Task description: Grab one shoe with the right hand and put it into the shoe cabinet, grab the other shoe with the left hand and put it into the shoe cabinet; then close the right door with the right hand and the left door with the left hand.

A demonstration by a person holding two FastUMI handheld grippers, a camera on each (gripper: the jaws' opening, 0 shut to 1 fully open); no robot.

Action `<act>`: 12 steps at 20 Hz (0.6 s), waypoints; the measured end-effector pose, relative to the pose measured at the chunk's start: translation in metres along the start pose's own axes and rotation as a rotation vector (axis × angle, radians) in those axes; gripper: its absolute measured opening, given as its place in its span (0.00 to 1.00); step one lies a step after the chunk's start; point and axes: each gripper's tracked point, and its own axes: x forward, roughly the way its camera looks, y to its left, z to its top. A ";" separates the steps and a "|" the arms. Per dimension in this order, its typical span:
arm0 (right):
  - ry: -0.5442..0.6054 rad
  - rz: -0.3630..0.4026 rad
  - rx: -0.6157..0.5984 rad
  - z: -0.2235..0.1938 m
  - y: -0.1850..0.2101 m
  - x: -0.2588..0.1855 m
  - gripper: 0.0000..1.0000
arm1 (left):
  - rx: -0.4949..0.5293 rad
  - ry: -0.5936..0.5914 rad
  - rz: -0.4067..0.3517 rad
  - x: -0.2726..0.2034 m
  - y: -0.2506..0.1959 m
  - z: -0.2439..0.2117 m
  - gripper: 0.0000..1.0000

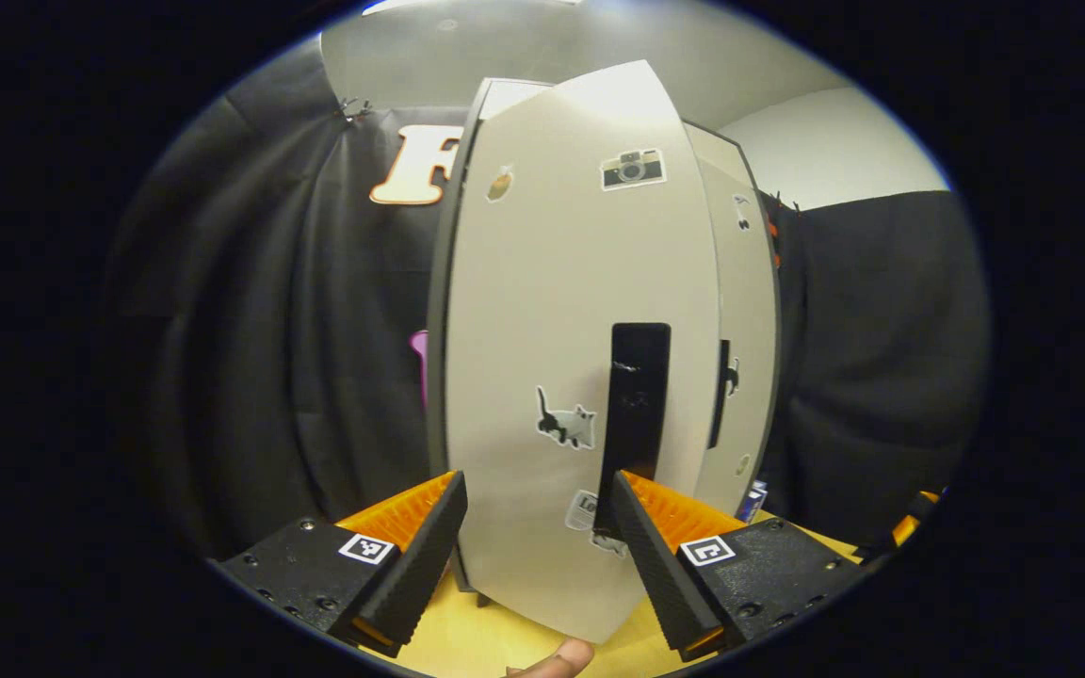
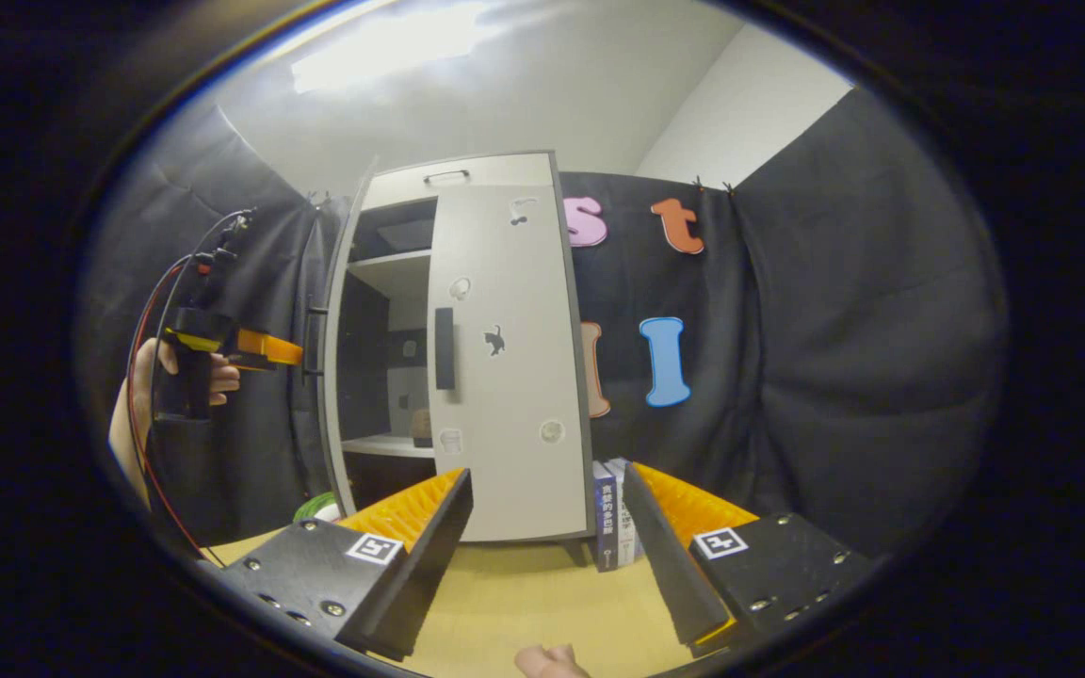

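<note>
The pale grey shoe cabinet [image 2: 505, 377] stands on the wooden table. Its right door [image 2: 510, 311] lies flat against the front. Its left door [image 1: 552, 330] stands partly open, close before my left gripper [image 1: 538, 532], which is open with the door's black handle [image 1: 639, 405] just above its right finger [image 1: 665, 556]. In the right gripper view the left gripper [image 2: 269, 348], held by a hand [image 2: 142, 377], is at that door's outer side. A brownish shape [image 2: 422, 426], probably a shoe, sits on the lower shelf. My right gripper [image 2: 547, 527] is open, back from the cabinet, holding nothing.
Two upright books [image 2: 613, 513] stand against the cabinet's right side. A green object [image 2: 316, 508] lies low at its left foot. The yellow tabletop [image 2: 524, 593] stretches between my right gripper and the cabinet. Black cloth walls close in all around.
</note>
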 end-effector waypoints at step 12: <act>0.013 0.005 -0.016 0.015 -0.001 0.010 0.93 | 0.064 -0.024 0.024 -0.012 -0.058 -0.005 0.96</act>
